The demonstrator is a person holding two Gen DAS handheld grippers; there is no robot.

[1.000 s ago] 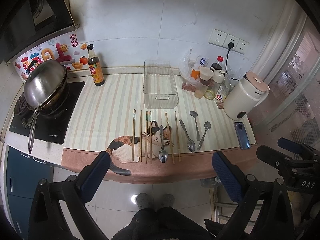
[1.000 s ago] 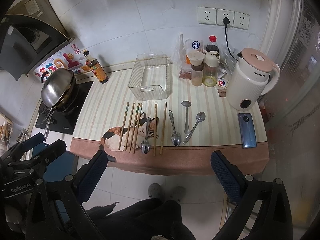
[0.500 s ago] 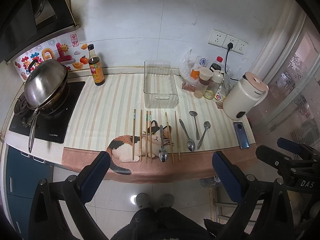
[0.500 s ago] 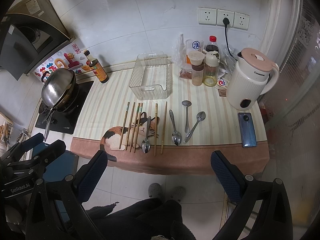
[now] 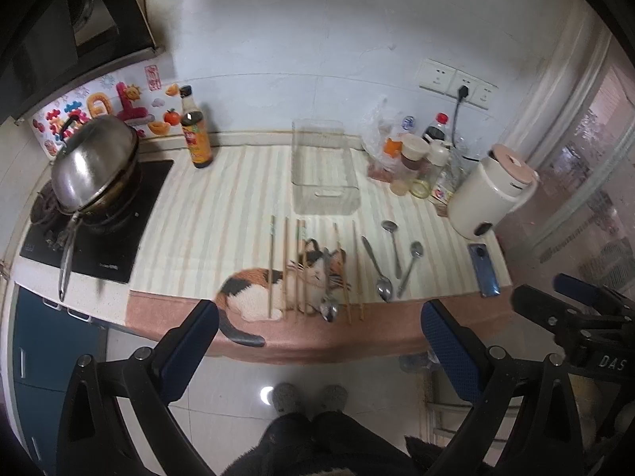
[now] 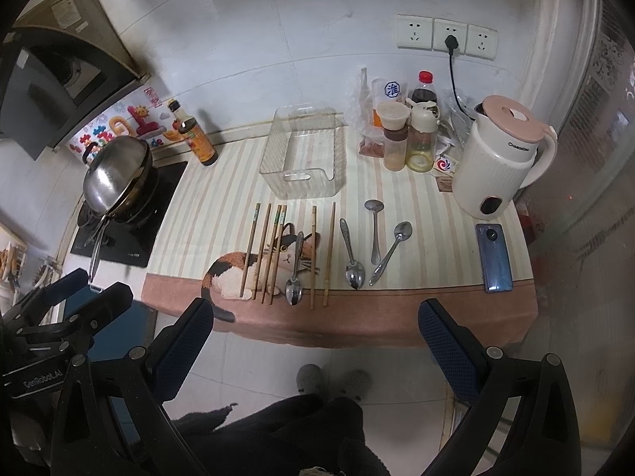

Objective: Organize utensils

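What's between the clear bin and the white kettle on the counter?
In the right wrist view, a cluster of condiment jars and bottles stands between the clear bin and the white kettle.

On the striped counter mat (image 6: 222, 214), chopsticks (image 6: 270, 254) and four spoons (image 6: 351, 254) lie along the front edge, a clear bin (image 6: 301, 158) behind them; the right gripper (image 6: 313, 341) gapes wide, empty.

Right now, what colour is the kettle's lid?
Pink, on the white kettle; clearest in the right wrist view.
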